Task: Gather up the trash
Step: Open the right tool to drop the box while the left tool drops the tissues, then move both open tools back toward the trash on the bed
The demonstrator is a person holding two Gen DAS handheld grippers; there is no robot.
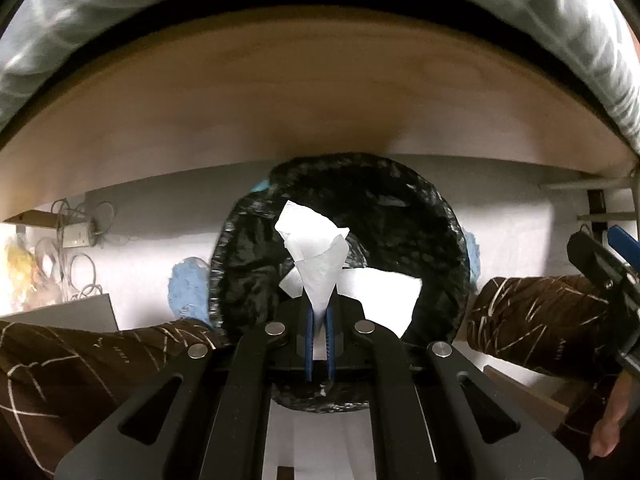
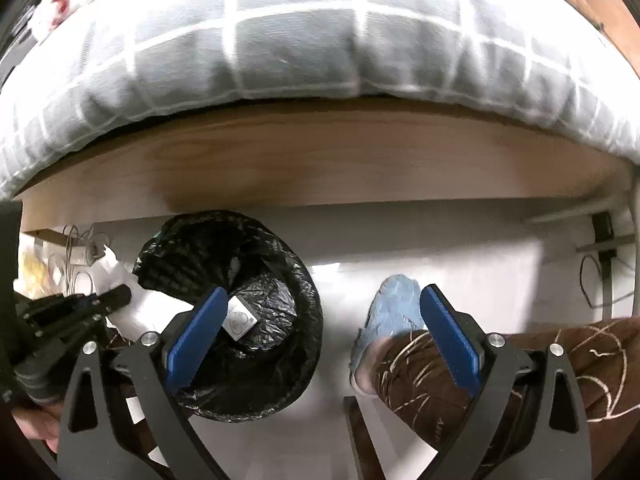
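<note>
My left gripper points straight down and is shut on a crumpled white paper, which hangs over the mouth of a round bin lined with a black bag. A second white flap spreads to the right of the pads. In the right wrist view my right gripper is open with nothing between its blue pads. Its left finger is above the bin, where a small silvery packet lies on the black liner. The left gripper and its white paper show at the bin's left rim.
A bed with a grey checked quilt and a wooden side board overhangs the white floor. The person's legs in brown patterned trousers and blue slippers flank the bin. Cables and a power strip lie at left.
</note>
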